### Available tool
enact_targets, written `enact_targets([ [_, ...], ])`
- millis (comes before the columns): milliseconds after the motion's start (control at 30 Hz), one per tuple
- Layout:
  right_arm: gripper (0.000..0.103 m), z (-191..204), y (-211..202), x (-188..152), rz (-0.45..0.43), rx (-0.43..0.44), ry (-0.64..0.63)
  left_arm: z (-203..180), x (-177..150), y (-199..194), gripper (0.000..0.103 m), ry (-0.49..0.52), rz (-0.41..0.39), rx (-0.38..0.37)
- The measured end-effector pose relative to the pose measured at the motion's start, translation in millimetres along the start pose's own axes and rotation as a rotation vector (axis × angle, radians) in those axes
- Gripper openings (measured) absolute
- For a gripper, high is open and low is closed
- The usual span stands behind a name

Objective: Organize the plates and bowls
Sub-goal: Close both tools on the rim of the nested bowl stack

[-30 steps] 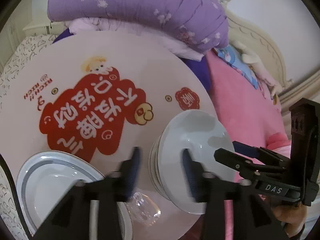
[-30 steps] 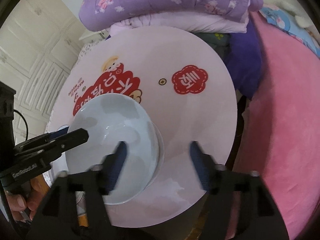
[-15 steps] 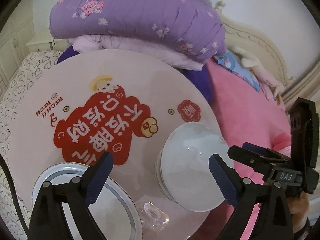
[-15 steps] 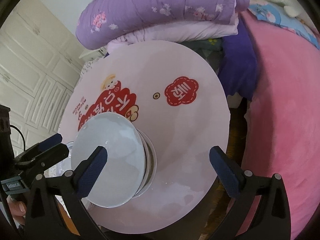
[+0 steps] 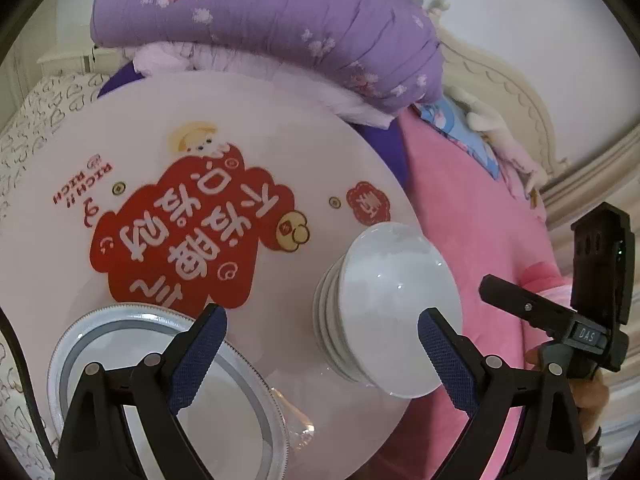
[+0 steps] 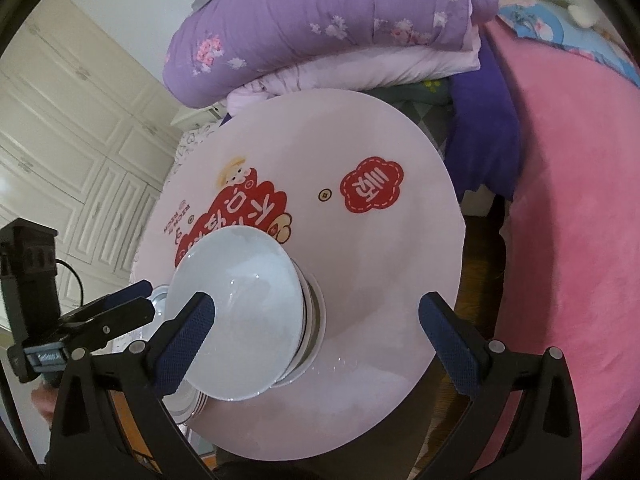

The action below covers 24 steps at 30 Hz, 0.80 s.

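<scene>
A stack of white bowls (image 5: 392,304) stands near the right edge of a round pink table (image 5: 280,128) printed with a red design. A stack of plates (image 5: 160,364) with a blue-grey rim lies at the table's near left. My left gripper (image 5: 322,328) hangs open above the table, one finger over the plates, the other in front of the bowls, nothing between them. My right gripper (image 6: 316,316) is open too, its left finger in front of the bowl stack (image 6: 240,312). The plates (image 6: 160,300) peek out behind the bowls. Each view shows the other gripper at its edge.
A clear plastic wrapper (image 5: 296,420) lies between plates and bowls. Purple and white bedding (image 5: 280,28) is piled behind the table. A pink blanket (image 6: 572,240) covers the bed to the right. White cupboard doors (image 6: 72,140) stand on the left.
Both grippers have opened wide and drawn up and back from the bowl stack. The top bowl now rests on the stack, free of the fingers.
</scene>
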State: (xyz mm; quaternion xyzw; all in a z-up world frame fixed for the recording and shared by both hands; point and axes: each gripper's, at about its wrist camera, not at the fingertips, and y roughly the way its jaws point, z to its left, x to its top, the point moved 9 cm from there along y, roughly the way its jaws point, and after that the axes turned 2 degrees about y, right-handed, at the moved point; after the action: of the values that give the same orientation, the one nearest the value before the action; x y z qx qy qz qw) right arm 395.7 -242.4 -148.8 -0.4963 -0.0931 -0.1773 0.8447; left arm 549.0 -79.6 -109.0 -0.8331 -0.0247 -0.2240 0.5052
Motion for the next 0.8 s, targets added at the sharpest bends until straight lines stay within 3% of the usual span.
enact_targets([
  [467,0.103,1,45,-13,0.085,0.021,0.028,-2,-1,50,0.091,0.010,0.069,0.002],
  [800,0.103,-4,60,-11,0.105,0.012,0.032,-8,-1,82,0.077,0.006,0.108,-0.008],
])
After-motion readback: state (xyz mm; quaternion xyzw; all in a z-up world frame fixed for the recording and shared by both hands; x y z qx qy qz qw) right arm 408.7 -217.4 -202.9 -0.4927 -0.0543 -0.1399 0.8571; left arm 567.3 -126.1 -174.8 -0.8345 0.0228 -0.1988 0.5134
